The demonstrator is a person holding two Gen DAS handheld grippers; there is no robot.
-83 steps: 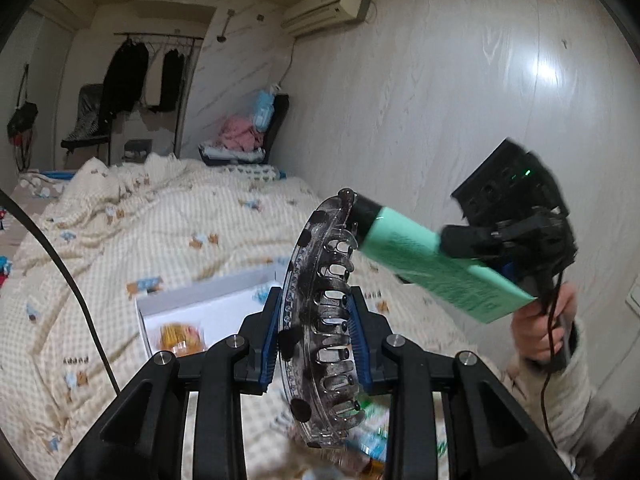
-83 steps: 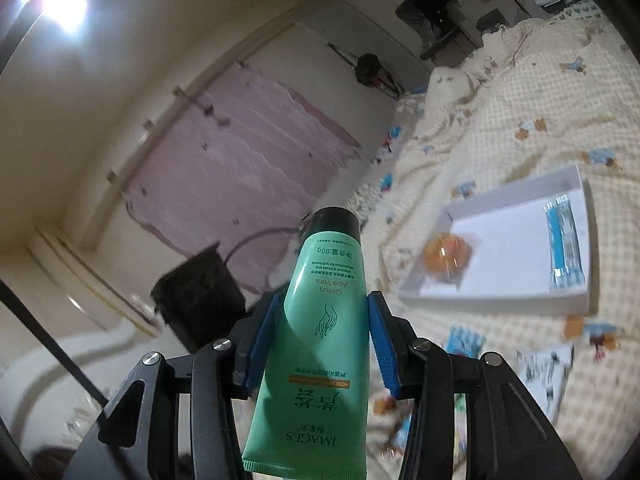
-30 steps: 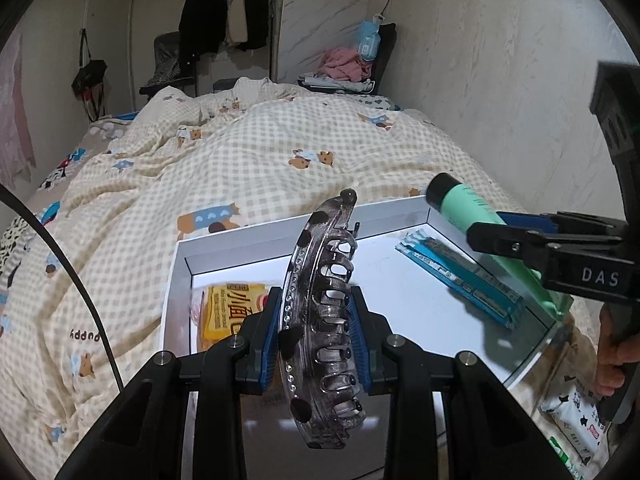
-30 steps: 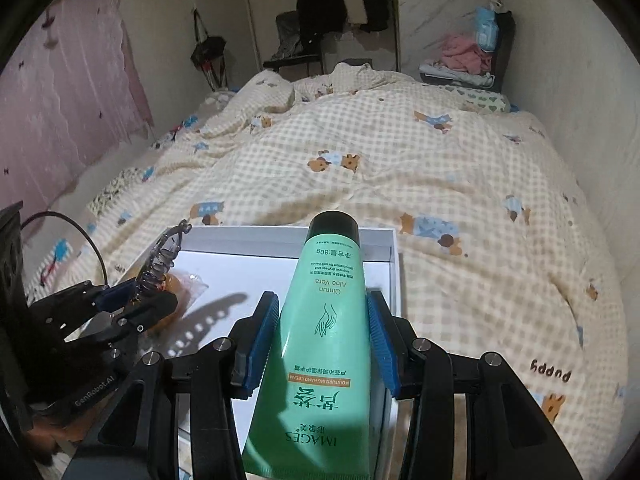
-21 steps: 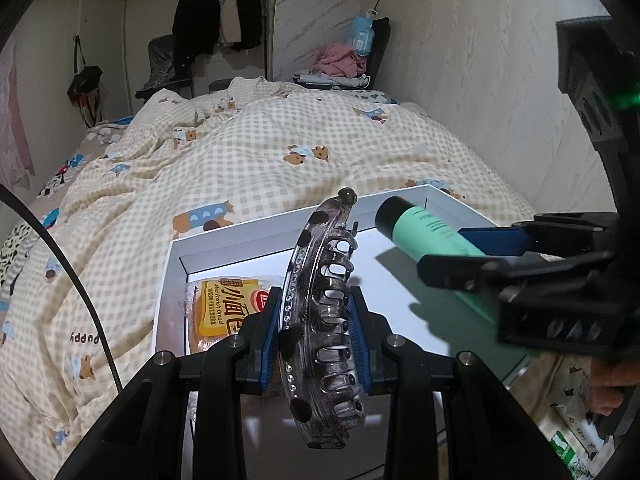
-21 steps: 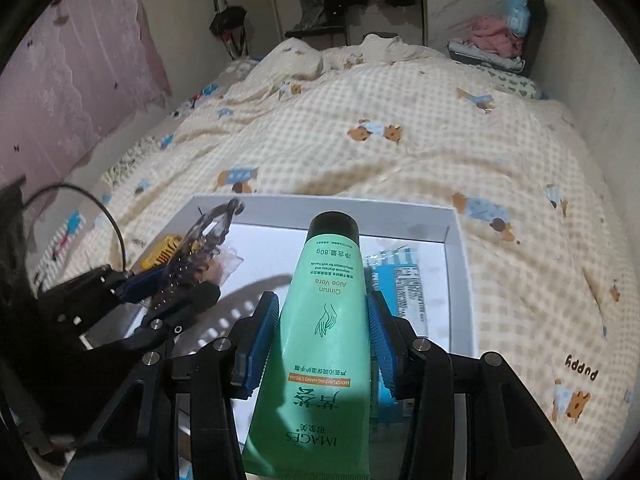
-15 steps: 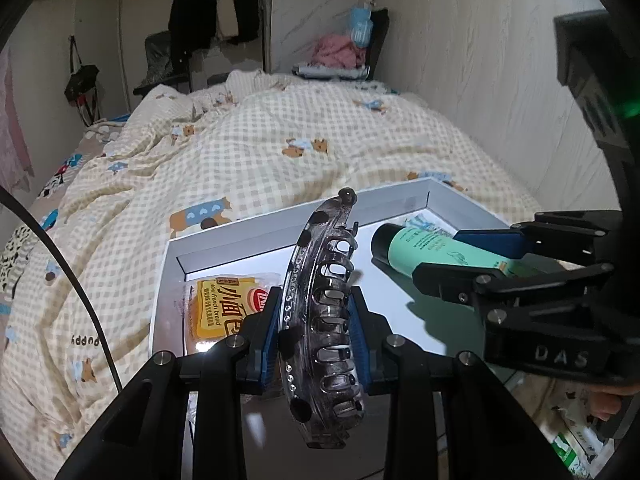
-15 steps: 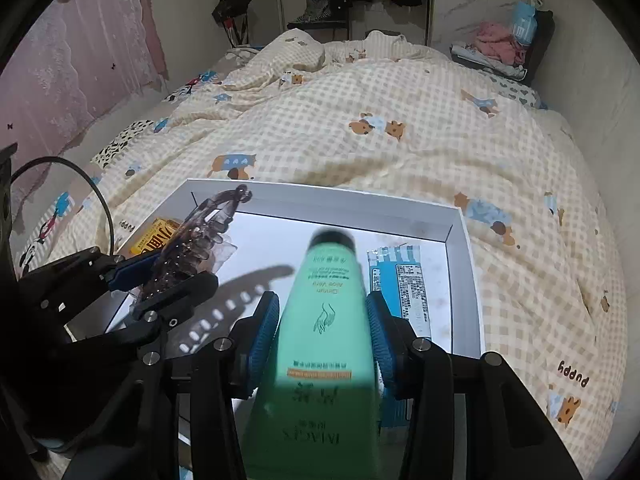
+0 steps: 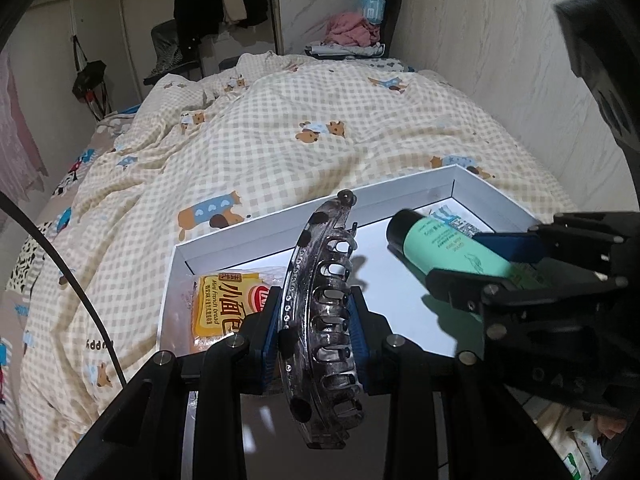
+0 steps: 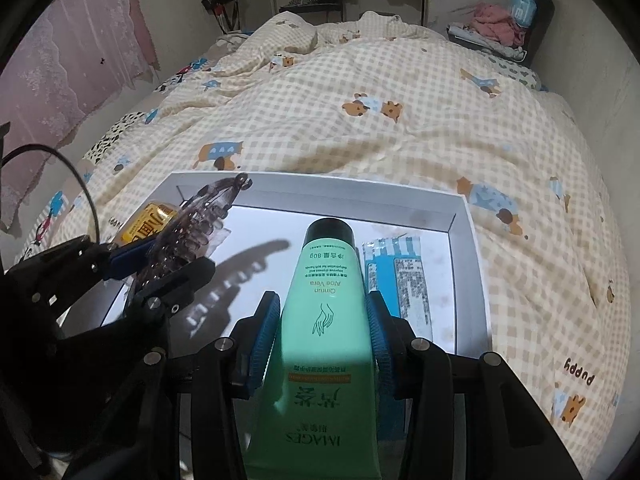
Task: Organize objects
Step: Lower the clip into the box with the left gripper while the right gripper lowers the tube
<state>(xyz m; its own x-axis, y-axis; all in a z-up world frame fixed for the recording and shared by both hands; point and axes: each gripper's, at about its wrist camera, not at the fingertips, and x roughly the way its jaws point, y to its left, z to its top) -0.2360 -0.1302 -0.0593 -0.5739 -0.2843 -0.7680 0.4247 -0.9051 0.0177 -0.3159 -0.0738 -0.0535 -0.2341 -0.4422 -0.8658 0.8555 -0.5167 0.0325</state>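
Observation:
My left gripper (image 9: 316, 320) is shut on a smoky clear hair claw clip (image 9: 324, 320), held above the left half of a shallow white box (image 9: 400, 188) on the bed. My right gripper (image 10: 320, 336) is shut on a green aloe vera cream tube (image 10: 324, 320) with a black cap, held low over the box's right half (image 10: 464, 216). The tube (image 9: 448, 248) and right gripper (image 9: 504, 260) also show in the left wrist view; the clip (image 10: 192, 232) and left gripper (image 10: 152, 256) show in the right wrist view.
A yellow mini bread packet (image 9: 224, 300) lies in the box's left end. A blue striped sachet (image 10: 400, 276) lies at its right end. The checked bear-print duvet (image 10: 400, 120) surrounds the box. Loose packets (image 9: 580, 452) lie by the box's near right. A wall (image 9: 500, 60) runs along the right.
Both grippers have come down over the white box. The green tube has moved lower and further in beside the blue sachet; the clip has moved in over the bread packet.

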